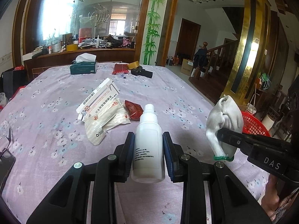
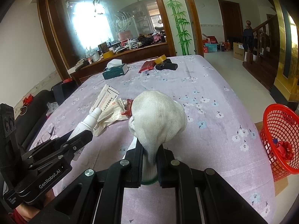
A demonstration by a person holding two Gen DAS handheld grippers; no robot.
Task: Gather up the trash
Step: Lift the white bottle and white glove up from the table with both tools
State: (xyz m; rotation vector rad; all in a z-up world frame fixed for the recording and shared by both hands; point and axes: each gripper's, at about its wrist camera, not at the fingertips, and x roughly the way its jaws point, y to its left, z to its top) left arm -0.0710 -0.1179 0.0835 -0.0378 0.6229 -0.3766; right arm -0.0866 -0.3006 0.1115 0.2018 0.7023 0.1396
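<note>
My left gripper [image 1: 148, 147] is shut on a white plastic bottle [image 1: 148, 145], held above the purple flowered tablecloth [image 1: 56, 123]. My right gripper [image 2: 150, 160] is shut on a bunched white knit glove [image 2: 158, 117] with a green cuff; it shows at the right of the left wrist view [image 1: 225, 127]. The bottle also shows at the left of the right wrist view [image 2: 87, 123]. On the table ahead lie a white medicine box [image 1: 98, 97], a crumpled clear wrapper [image 1: 104, 123] and a red wrapper [image 1: 133, 110]. A red mesh basket [image 2: 280, 136] stands beside the table on the right.
At the table's far end are a green tissue box [image 1: 84, 68], a red packet [image 1: 120, 68], a tape roll [image 1: 133, 65] and a black object [image 1: 142, 72]. Glasses [image 1: 4, 145] lie at the left edge. A cluttered sideboard stands behind the table.
</note>
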